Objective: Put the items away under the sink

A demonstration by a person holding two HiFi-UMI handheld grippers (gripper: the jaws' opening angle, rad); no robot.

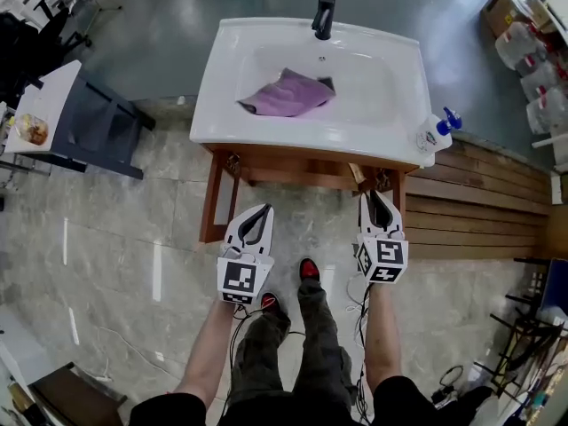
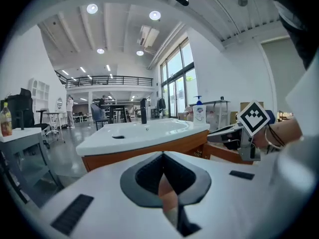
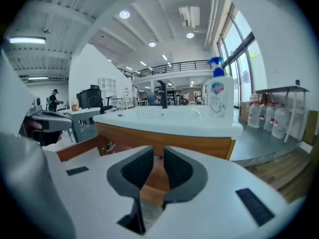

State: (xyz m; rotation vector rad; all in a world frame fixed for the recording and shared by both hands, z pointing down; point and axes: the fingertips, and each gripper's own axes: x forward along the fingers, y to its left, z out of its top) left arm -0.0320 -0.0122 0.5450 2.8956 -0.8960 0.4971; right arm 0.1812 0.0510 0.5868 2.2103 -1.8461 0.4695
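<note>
A white sink (image 1: 222, 87) stands on a wooden cabinet (image 1: 293, 162) whose doors hang open toward me. A purple cloth (image 1: 288, 94) lies crumpled in the basin below the black faucet (image 1: 325, 11). On the sink's right front corner stands a spray bottle (image 1: 437, 133) with a blue top, also seen as the bottle (image 3: 219, 96) in the right gripper view. My left gripper (image 1: 264, 209) hovers in front of the cabinet, its tips (image 2: 162, 156) touching, holding nothing. My right gripper (image 1: 376, 195) is by the right door, its pads (image 3: 158, 151) a narrow gap apart and empty.
A dark table (image 1: 53, 109) with a white top stands at the left. A wooden platform (image 1: 479, 202) runs along the right, with white jugs (image 1: 532, 69) behind it. My own legs and red-toed shoes (image 1: 309, 269) are just below the grippers.
</note>
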